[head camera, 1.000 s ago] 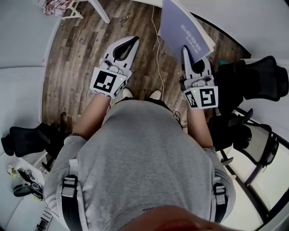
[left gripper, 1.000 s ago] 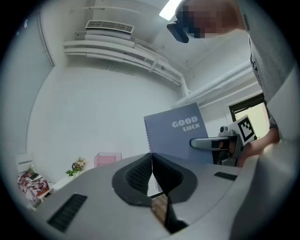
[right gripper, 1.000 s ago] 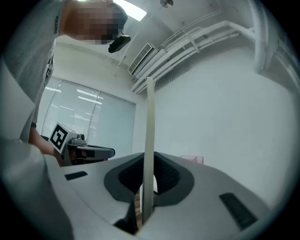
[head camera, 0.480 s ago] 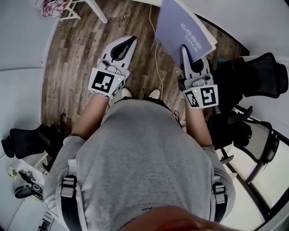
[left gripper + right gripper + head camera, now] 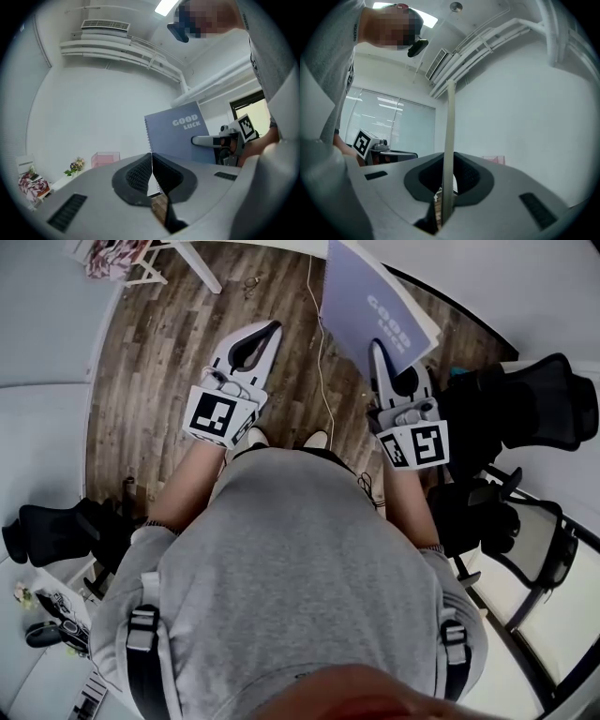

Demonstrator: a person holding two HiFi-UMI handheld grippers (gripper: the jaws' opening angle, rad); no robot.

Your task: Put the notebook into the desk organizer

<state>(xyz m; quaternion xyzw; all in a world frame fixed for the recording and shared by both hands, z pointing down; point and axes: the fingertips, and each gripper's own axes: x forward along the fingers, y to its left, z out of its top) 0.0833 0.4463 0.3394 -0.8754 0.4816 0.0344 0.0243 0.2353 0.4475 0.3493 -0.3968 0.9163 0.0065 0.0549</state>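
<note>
Office scene, seen from close by: a person in a grey top stands over a wood-plank floor with a two-jaw gripper in each hand. The right gripper is clamped on the lower edge of a blue-grey spiral-bound notebook. Its jaws are closed down to the thickness of the book, with the pads pressing on either face. The notebook rises upright out of that grip, held in the air ahead of the person and above the floor. Its cover, printed "GOOD LUCK", is turned toward the left gripper's side. The left gripper is held alongside, apart from the notebook, with its jaws pressed tip to tip and nothing between them. A white cable trails across the planks between the two tools, and a black office chair stands at the person's right. By the far white wall a pink see-through box sits on a white surface near a small bunch of flowers, well apart from the notebook; whether that box is the desk organizer cannot be told from here
</note>
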